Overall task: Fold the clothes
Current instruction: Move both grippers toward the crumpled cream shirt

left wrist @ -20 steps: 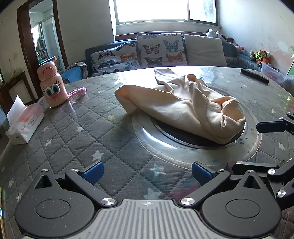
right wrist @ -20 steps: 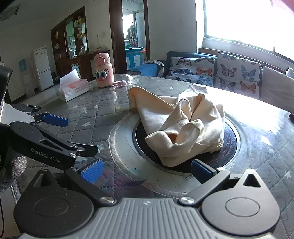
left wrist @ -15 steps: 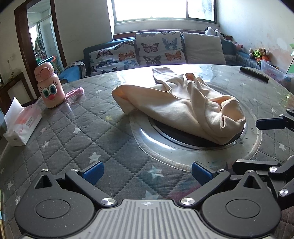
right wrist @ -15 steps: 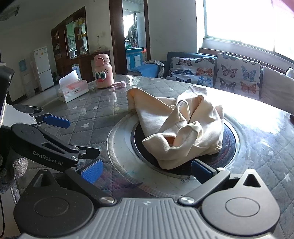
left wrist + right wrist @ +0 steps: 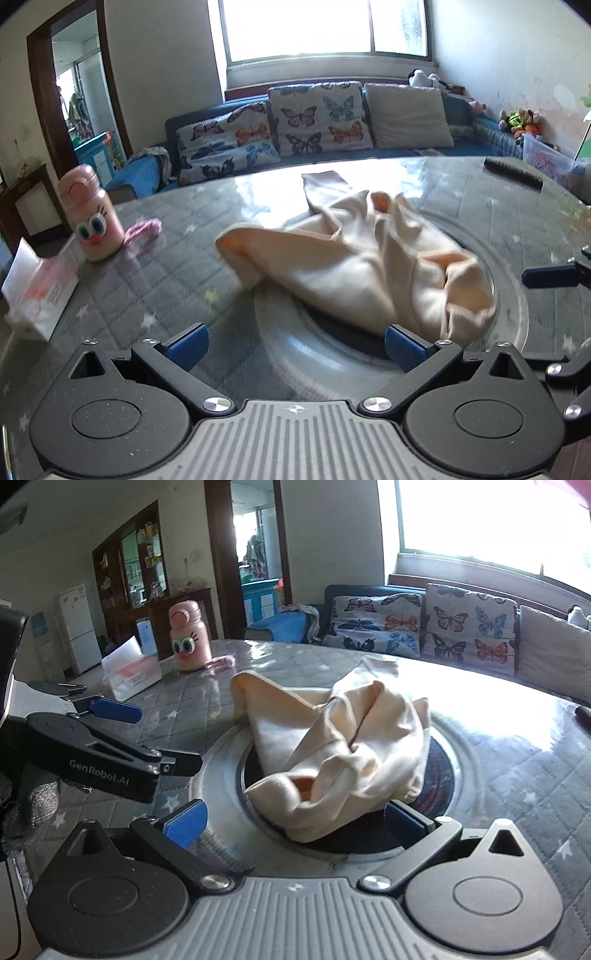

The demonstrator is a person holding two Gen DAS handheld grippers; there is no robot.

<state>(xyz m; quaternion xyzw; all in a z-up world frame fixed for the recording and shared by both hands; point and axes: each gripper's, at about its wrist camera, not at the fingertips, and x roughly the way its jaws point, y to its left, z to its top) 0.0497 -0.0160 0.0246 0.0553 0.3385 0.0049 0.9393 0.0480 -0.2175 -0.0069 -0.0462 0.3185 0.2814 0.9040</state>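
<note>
A: Where is the garment [image 5: 373,273] lying?

B: It is sitting crumpled in a heap on the round inset [image 5: 439,775] in the middle of the surface [image 5: 147,273]. One sleeve-like end is trailing toward the far side, another is bulging out to the left, and the near edge is hanging over the inset's dark centre.

A: And the two tools?

B: The left hand-held gripper [image 5: 293,341] is hovering near the heap's left side with its fingers spread wide and nothing between them. The right hand-held gripper [image 5: 293,818] is likewise standing fully spread and empty, with the heap's near fold just beyond its pads. Neither seems to be touching cloth.

A: So what is the step calling for?

B: I am judging that folding is not yet starting; the heap is needing to be opened out flat first. Each tool should be picking a single outer edge, not a bunch of layers, since a thick pinch would be dragging the whole lump along.

A: Which edges?

B: Probably the left bulge for the left tool and the near open hem for the right. They should be pulling apart gently and lifting only a little, so the cloth is spreading over the surface.

A: Anything to be watching?

B: The bottle [image 5: 94,218] and tissue box [image 5: 40,295] are standing at the far left, well apart from the heap, so a wide sweep leftward is the only risk.
</note>
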